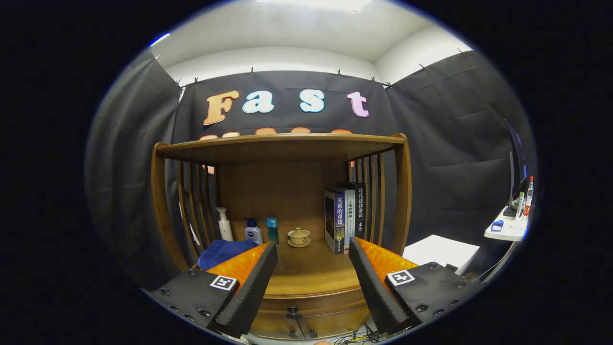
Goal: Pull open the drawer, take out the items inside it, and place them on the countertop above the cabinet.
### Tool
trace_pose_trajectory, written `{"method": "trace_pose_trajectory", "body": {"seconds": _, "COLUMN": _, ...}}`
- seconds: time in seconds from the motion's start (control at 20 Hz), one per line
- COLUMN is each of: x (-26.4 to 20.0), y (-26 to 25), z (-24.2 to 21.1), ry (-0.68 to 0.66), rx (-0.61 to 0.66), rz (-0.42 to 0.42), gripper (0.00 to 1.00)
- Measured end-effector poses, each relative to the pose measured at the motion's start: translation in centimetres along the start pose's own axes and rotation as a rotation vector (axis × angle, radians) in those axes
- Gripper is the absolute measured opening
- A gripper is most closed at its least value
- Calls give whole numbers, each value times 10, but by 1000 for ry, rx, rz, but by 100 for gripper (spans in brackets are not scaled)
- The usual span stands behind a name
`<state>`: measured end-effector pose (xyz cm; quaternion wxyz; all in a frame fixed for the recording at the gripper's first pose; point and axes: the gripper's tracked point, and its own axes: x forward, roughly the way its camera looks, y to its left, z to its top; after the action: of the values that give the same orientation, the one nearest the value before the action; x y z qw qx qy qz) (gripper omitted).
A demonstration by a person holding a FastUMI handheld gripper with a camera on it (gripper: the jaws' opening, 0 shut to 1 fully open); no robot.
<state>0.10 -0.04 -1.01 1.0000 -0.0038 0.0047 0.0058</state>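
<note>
Tongs [312, 249] spread apart, holding nothing, above a wooden cabinet's table [311, 273]. The shut drawer [306, 311] sits below; bottles [253, 231], a cup [299, 236] and books [345, 215] stand beyond.

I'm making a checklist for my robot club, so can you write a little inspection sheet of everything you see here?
Surface: wooden countertop under a shelf roof, bare in the middle.
Job's things: drawer below the countertop looks shut; its dark handle untouched; contents hidden.
Clutter: blue cloth, white pump bottle, two small bottles, lidded cup on a saucer, standing books, all at the back.
Grippers: gripper open, fingers spread apart above the countertop's front, holding nothing.
Cables: thin wires below the drawer.
Surroundings: black cloth walls; white side table with small bottles.
</note>
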Motion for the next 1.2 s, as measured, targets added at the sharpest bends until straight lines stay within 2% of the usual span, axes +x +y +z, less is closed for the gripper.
{"method": "trace_pose_trajectory", "body": {"seconds": 0.6, "x": 3, "y": 7, "z": -21, "ry": 8, "rx": 7, "rz": 17, "gripper": 98}}
{"method": "trace_pose_trajectory", "body": {"seconds": 0.8, "x": -7, "y": 24, "z": -49, "ry": 18, "rx": 8, "rz": 41, "gripper": 98}}
{"method": "trace_pose_trajectory", "body": {"seconds": 1.2, "x": 10, "y": 40, "z": -122, "ry": 71, "rx": 63, "rz": 46, "gripper": 98}}
